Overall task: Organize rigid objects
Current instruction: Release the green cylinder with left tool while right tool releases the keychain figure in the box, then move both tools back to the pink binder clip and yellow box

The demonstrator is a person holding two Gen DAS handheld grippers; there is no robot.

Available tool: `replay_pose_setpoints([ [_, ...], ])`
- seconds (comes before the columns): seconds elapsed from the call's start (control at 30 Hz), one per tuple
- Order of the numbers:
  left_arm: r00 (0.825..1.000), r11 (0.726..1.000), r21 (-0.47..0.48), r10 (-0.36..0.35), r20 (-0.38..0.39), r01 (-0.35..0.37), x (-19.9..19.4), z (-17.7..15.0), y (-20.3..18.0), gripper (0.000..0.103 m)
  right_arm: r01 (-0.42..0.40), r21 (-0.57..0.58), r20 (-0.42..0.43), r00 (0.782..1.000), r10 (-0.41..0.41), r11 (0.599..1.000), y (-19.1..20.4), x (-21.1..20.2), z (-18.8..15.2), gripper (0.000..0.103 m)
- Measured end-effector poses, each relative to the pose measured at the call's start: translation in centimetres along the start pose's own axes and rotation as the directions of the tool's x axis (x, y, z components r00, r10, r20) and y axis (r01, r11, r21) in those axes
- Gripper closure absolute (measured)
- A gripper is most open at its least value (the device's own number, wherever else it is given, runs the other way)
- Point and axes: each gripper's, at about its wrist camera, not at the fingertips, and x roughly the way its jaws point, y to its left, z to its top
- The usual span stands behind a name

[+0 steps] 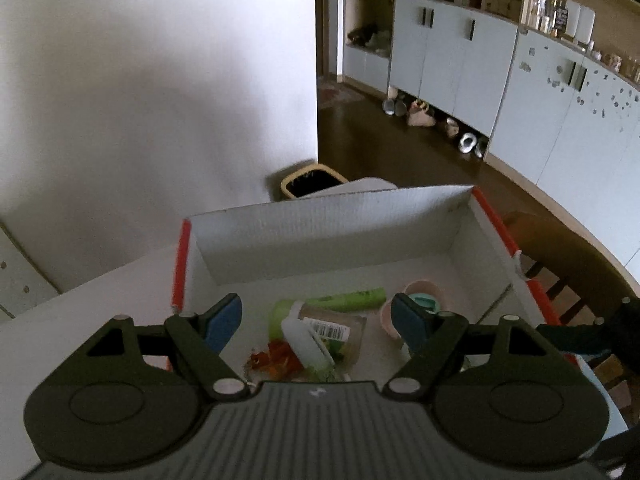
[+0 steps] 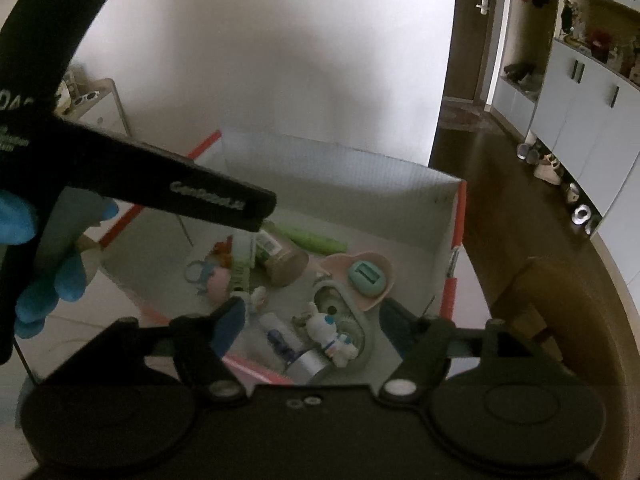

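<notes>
Both the left gripper (image 1: 316,320) and right gripper (image 2: 314,322) hang open and empty above the box (image 1: 320,216); grasp the light, rigid astronaut figurine (image 2: 334,334) across its torso.

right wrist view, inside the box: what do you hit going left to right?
Pink keychain figure → brown jar → white astronaut figure → teal round piece on the pink dish. Green tube and other bits overlap, so left out.

White cardboard box with red edges (image 2: 448,216) sitting on table; green tube (image 2: 316,240) lying behind brown jar (image 2: 286,262); astronaut figurine (image 2: 334,336) lying nearest.
</notes>
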Motion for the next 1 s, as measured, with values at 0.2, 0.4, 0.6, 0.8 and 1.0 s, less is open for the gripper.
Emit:
replay_pose_setpoints([
  [0.2,1.0,1.0,0.0,-0.014,0.026,0.014,-3.2,-0.7,-0.1,0.021,0.005,0.005,0.03,1.0,-0.005,1.0,0.4,-3.0,-0.4,0.022],
  [0.4,0.998,1.0,0.011,-0.028,0.048,0.028,-6.1,-2.1,-0.7,0.021,0.01,0.026,0.062,0.998,-0.011,1.0,0.9,-5.9,-1.2,0.016],
  [0.6,0.996,0.998,0.026,-0.054,0.065,0.053,-9.1,-3.7,-0.9,0.021,-0.004,0.055,0.093,0.996,-0.001,0.998,1.9,-8.5,-2.2,0.009],
  [0.8,0.993,0.996,0.04,-0.087,0.082,0.084,-12.0,-5.4,-1.1,0.021,-0.017,0.069,0.129,0.992,0.008,0.997,3.2,-11.0,-3.7,0.002],
  [1.0,0.988,0.993,0.036,-0.119,0.098,0.116,-14.1,-8.0,-0.3,0.021,-0.046,0.064,0.16,0.987,0.035,0.997,4.8,-13.1,-5.5,0.0],
])
